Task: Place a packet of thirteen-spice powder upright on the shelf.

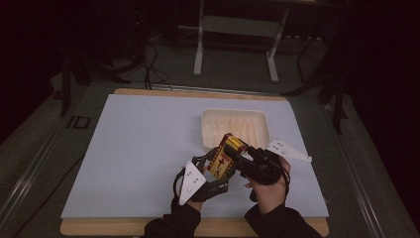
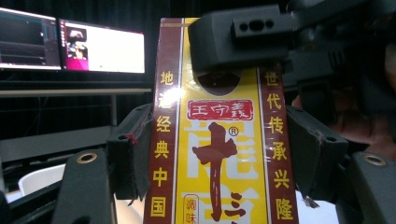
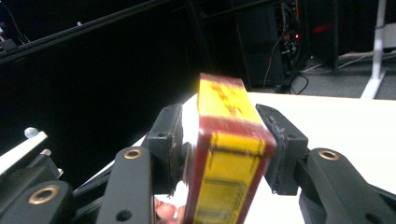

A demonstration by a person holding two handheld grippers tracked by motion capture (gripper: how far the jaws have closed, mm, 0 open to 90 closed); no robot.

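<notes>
Low in the high view's centre, above the tabletop (image 1: 138, 148), the yellow-and-red seasoning box (image 1: 226, 154) sits clamped in the left gripper (image 1: 214, 163). The right gripper (image 1: 241, 154) covers its top; its pads (image 3: 280, 140) flank the blurred box, contact unclear.

We see broad bare room across the left half and the far left corner of the surface (image 1: 143, 144), where a gripper could pass freely. On the right, the white tray (image 1: 235, 128) stands in the way, just beyond the yellow and red box (image 1: 227, 154). That box is held up between the left gripper (image 1: 212, 166) and the right gripper (image 1: 247, 157), which crowd the near middle with both hands. A narrow free strip runs between the tray and the right edge.
</notes>
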